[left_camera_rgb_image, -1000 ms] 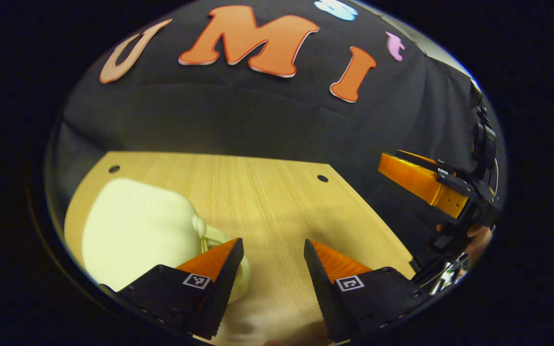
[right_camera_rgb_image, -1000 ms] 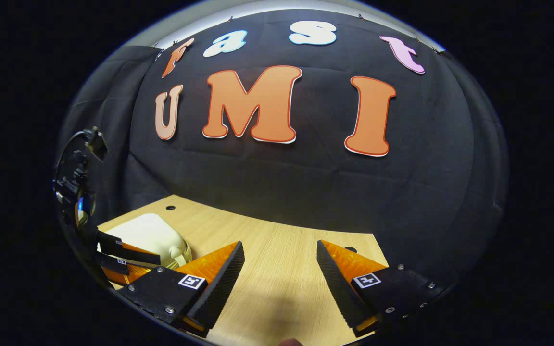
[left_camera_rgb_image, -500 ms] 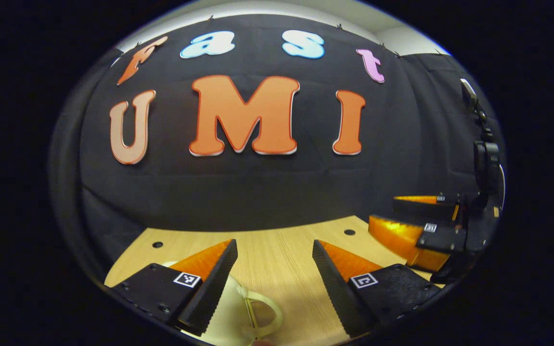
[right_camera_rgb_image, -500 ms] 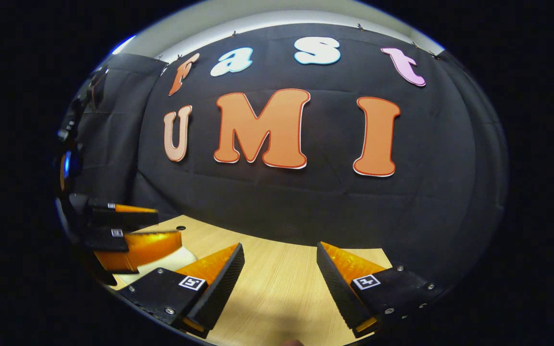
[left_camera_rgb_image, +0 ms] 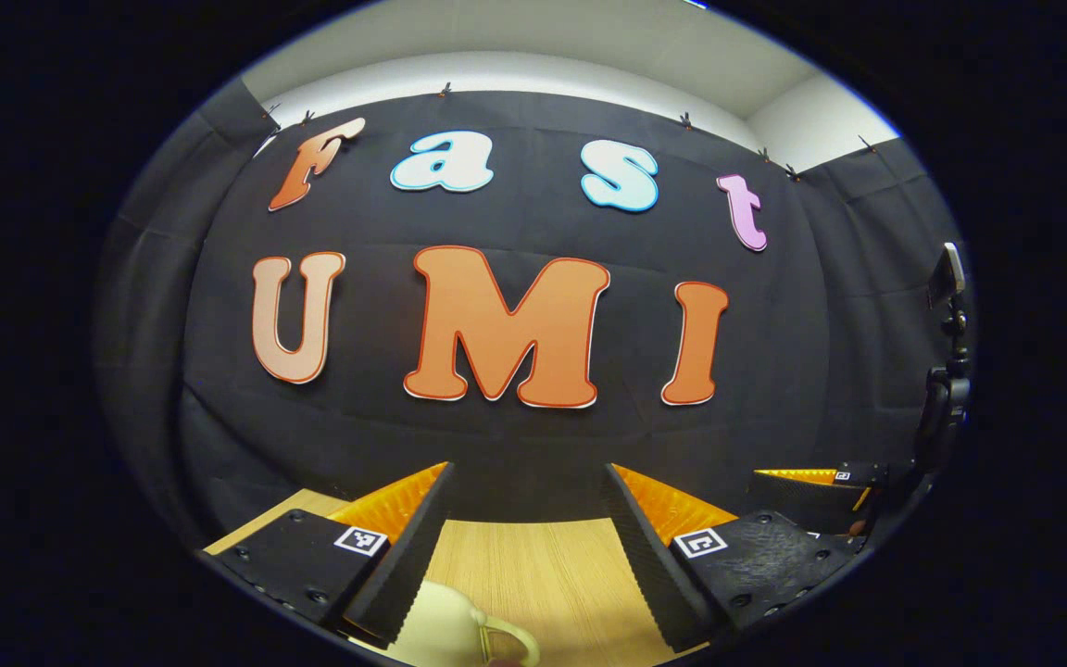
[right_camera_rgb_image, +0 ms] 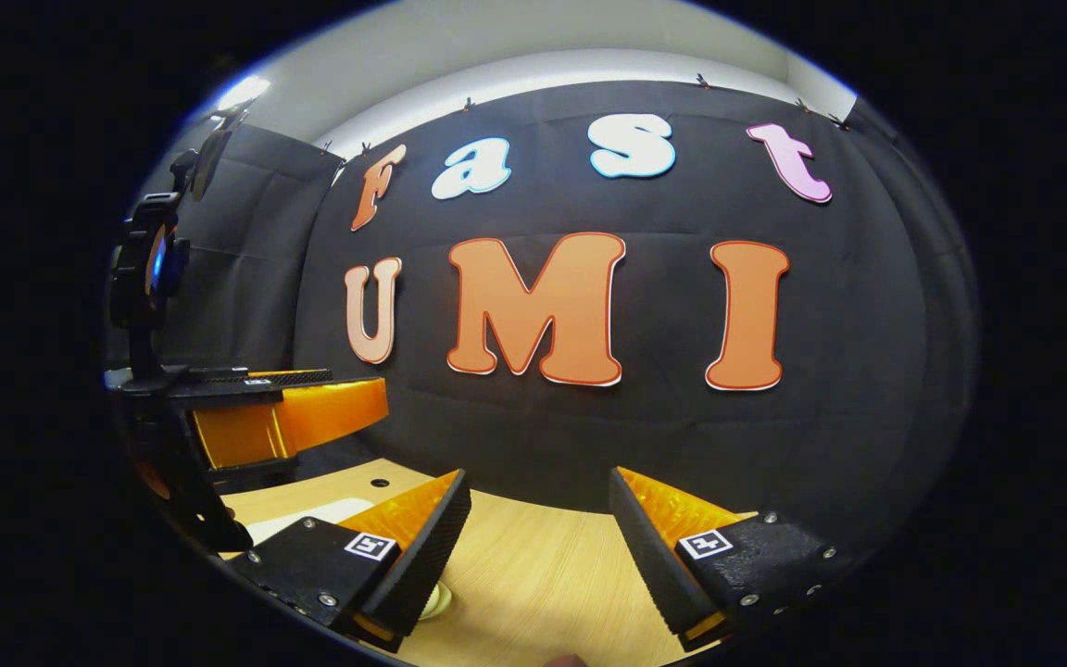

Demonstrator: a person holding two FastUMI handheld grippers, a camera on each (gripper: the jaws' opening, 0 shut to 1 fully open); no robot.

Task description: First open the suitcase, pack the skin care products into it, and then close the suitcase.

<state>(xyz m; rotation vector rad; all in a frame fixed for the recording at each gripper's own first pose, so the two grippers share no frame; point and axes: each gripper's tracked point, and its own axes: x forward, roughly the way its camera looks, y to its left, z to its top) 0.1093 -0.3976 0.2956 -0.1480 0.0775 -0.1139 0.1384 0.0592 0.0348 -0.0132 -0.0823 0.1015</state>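
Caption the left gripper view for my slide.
Open left gripper above the table, cream suitcase just below.

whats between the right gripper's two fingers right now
Nothing held: in the right gripper view the right gripper stands open over bare wooden table; the cream suitcase lies off to its left.

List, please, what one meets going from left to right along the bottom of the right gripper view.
Left gripper → cream suitcase → bare wooden table.
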